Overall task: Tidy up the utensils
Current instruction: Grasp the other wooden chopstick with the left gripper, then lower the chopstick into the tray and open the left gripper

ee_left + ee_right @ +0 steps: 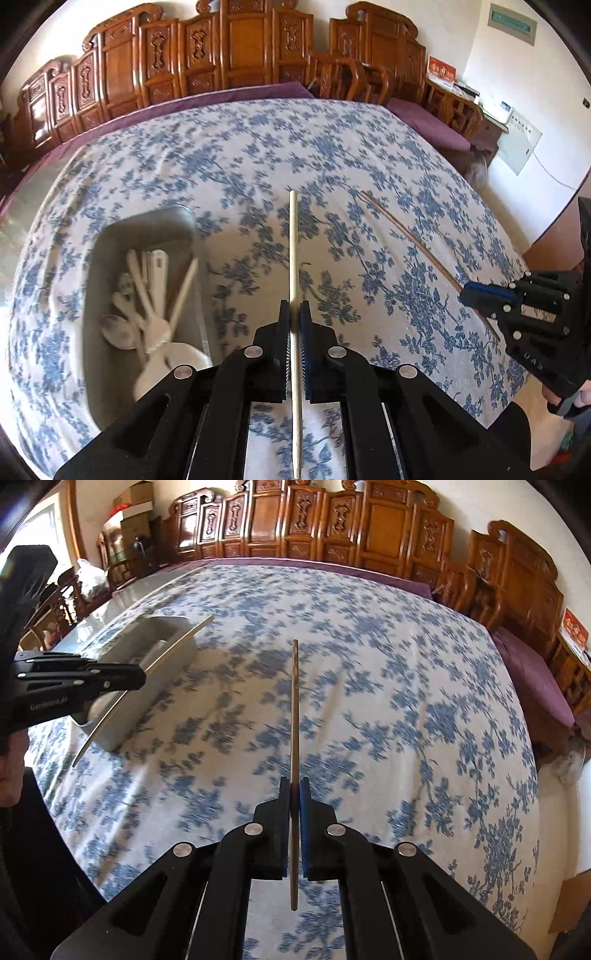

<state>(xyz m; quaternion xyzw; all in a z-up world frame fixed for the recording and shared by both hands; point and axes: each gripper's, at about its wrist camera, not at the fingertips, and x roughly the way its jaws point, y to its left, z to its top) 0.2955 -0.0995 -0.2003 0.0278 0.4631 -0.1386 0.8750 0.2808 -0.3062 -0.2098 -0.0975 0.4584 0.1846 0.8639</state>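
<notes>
At the bottom centre of the left wrist view, my left gripper (294, 321) has its jaws clamped on one pale chopstick (293, 236), and in the right wrist view my right gripper (294, 794) pinches one darker brown chopstick (294, 701) the same way, so I count two chopsticks, one per gripper. Further out, at the lower left of the left view, one grey tray (147, 229) sits on the blue-flowered tablecloth (369, 166), holding another pale chopstick and several pale spoons too blurred for me to count. Carved wooden chairs (236, 48) line the top of the frame.
</notes>
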